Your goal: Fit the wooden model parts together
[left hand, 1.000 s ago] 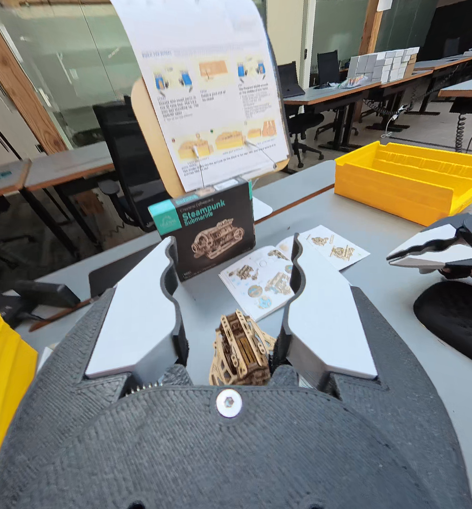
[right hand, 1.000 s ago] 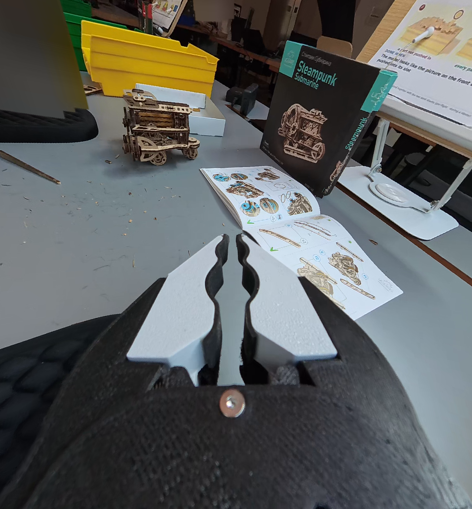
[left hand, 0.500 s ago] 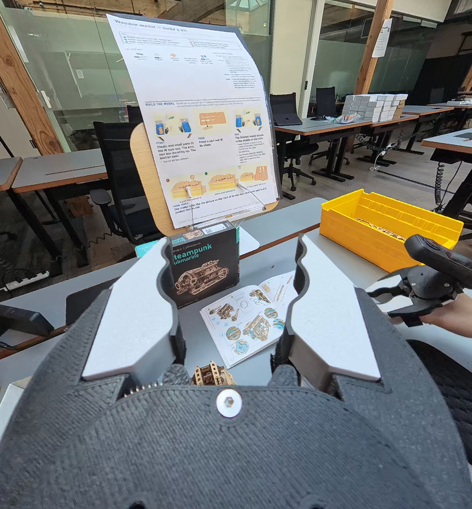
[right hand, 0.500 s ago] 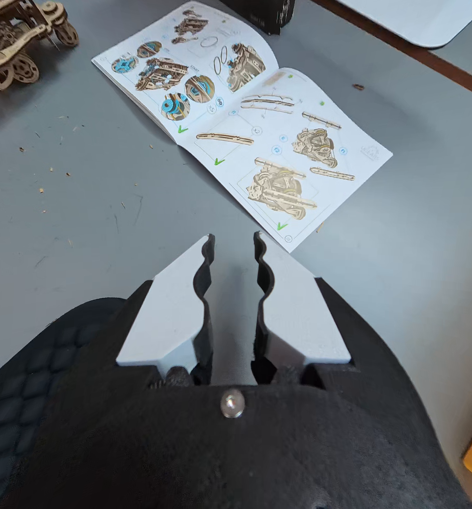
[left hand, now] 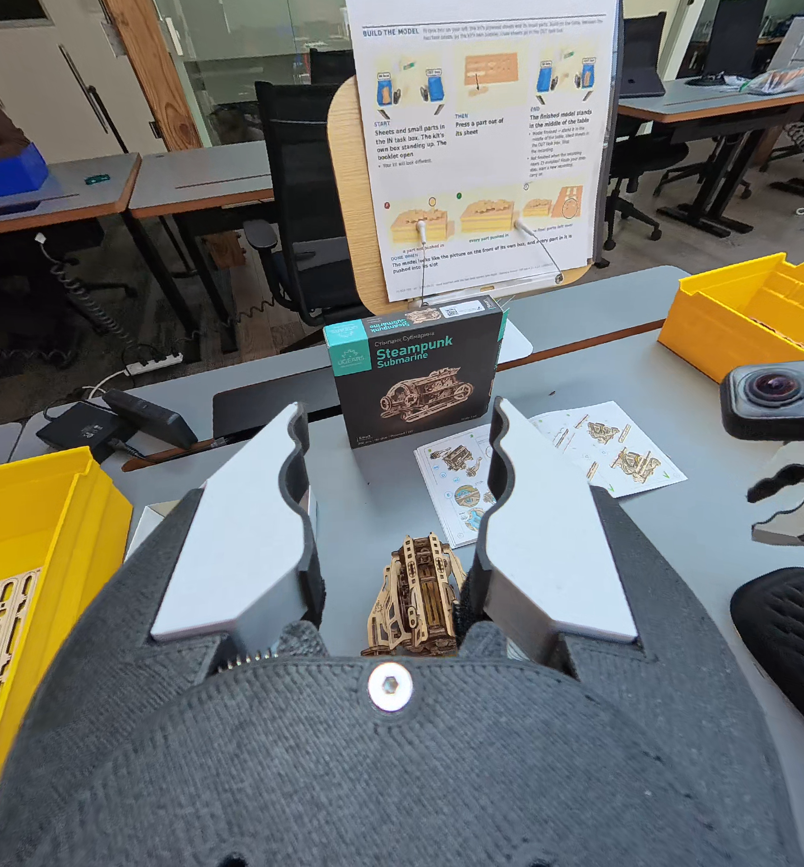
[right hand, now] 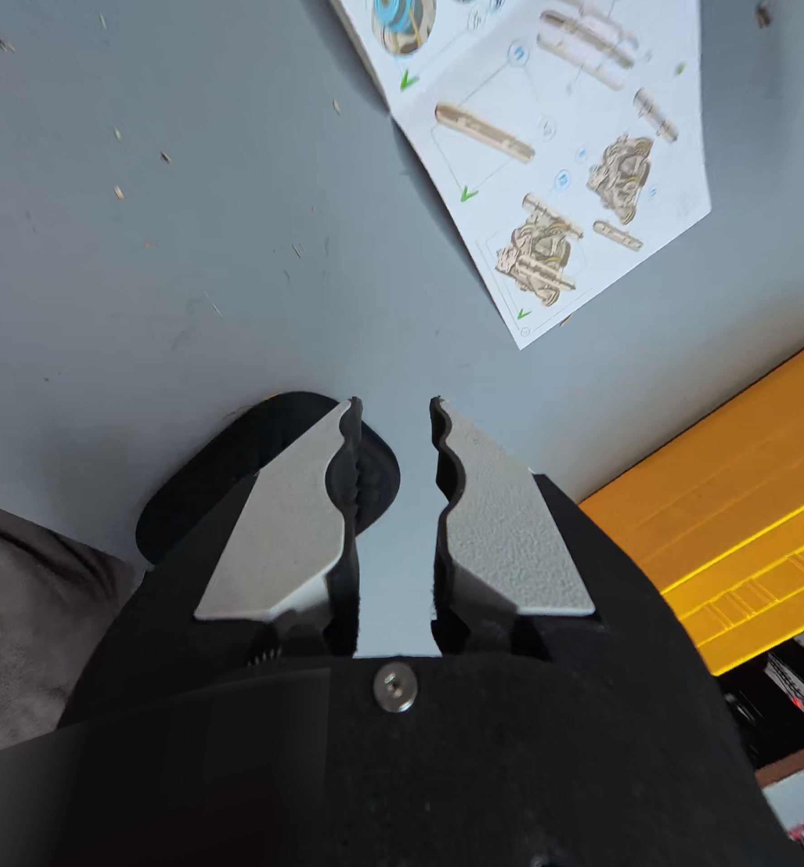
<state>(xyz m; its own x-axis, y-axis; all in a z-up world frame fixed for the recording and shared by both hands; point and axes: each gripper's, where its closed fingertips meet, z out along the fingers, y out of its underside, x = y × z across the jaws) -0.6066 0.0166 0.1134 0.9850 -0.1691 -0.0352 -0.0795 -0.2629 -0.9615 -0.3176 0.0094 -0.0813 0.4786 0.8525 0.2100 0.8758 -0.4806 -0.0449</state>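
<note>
Hiding behind the left gripper (left hand: pixel 397 422), whose jaws gape wide, the wooden model's (left hand: pixel 414 596) near end is cut off. The right gripper (right hand: pixel 395 403) stands narrowly open, bare, over the worktop (right hand: pixel 203 234); the booklet (right hand: pixel 578 140) is blurred

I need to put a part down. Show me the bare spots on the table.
Bare grey table lies left of the booklet, between it and the black pad, only wood specks there. Another patch lies between the kit box and the wooden model. The right edge is crowded by the yellow bin.
</note>
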